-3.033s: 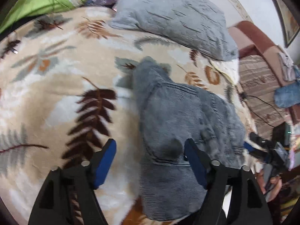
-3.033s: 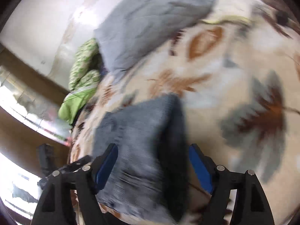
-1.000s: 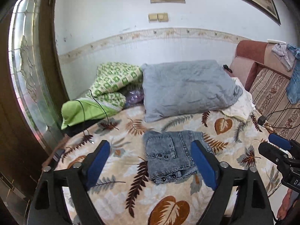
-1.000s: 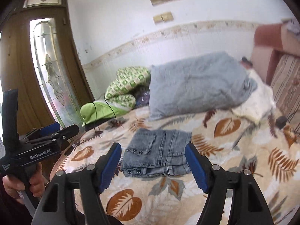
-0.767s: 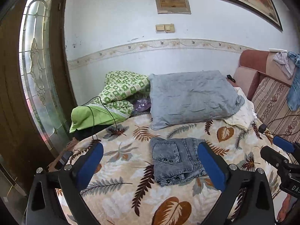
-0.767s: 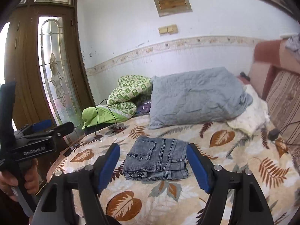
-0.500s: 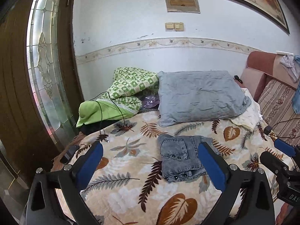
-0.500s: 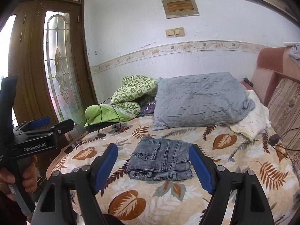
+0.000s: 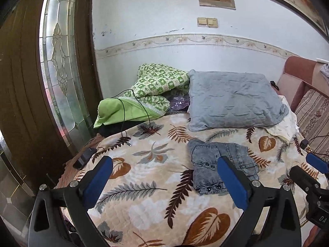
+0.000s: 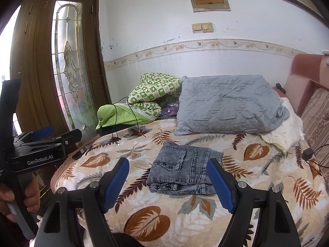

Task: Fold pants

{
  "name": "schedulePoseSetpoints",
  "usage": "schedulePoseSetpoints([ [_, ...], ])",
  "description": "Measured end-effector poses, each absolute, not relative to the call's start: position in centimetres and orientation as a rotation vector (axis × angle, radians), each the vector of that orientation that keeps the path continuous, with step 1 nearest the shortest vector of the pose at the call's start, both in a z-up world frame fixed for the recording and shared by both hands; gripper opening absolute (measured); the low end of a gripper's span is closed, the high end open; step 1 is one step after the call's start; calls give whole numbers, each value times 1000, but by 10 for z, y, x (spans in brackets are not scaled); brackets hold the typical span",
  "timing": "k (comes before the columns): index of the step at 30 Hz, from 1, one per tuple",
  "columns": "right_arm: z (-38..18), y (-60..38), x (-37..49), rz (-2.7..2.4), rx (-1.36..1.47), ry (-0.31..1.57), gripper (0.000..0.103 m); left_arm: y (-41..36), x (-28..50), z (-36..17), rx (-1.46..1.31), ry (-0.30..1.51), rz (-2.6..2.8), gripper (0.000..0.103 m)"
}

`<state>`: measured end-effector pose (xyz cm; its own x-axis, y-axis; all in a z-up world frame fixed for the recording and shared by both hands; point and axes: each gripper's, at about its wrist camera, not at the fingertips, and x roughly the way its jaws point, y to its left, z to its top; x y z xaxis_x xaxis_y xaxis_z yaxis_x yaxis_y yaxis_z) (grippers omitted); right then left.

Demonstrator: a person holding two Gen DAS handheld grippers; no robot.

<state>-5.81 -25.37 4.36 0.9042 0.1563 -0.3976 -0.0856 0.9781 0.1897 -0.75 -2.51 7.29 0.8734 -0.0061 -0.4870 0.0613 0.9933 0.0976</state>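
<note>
The grey denim pants [image 9: 211, 160] lie folded into a compact rectangle on the leaf-print bedspread [image 9: 148, 177], in front of the grey pillow. They also show in the right wrist view [image 10: 185, 170]. My left gripper [image 9: 164, 177] is open and empty, held well back from the bed. My right gripper [image 10: 167, 182] is open and empty, also held back with the pants seen between its blue pads. The left gripper also shows at the left edge of the right wrist view [image 10: 41, 142].
A grey pillow [image 9: 232, 100] and a green patterned blanket [image 9: 148, 92] lie at the head of the bed. A black cable [image 9: 127, 111] trails over the blanket. A wooden door with glass [image 9: 59, 72] stands left. A striped sofa [image 9: 314, 113] is right.
Three seconds ago both grippers were close over the pants. Both have pulled back and up, away from the bed, and the folded pants stay lying on the bedspread.
</note>
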Motion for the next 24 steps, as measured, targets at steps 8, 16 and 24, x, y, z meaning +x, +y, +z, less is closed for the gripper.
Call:
schedulePoseSetpoints([
  [8, 48, -243, -53, 118, 157, 430, 81, -9, -9, 71, 116, 488, -18, 101],
  [16, 44, -222, -46, 143, 112, 459, 81, 8, -11, 70, 96, 484, -27, 101],
  [24, 42, -213, -43, 153, 95, 476, 81, 12, -9, 72, 81, 478, -31, 101],
])
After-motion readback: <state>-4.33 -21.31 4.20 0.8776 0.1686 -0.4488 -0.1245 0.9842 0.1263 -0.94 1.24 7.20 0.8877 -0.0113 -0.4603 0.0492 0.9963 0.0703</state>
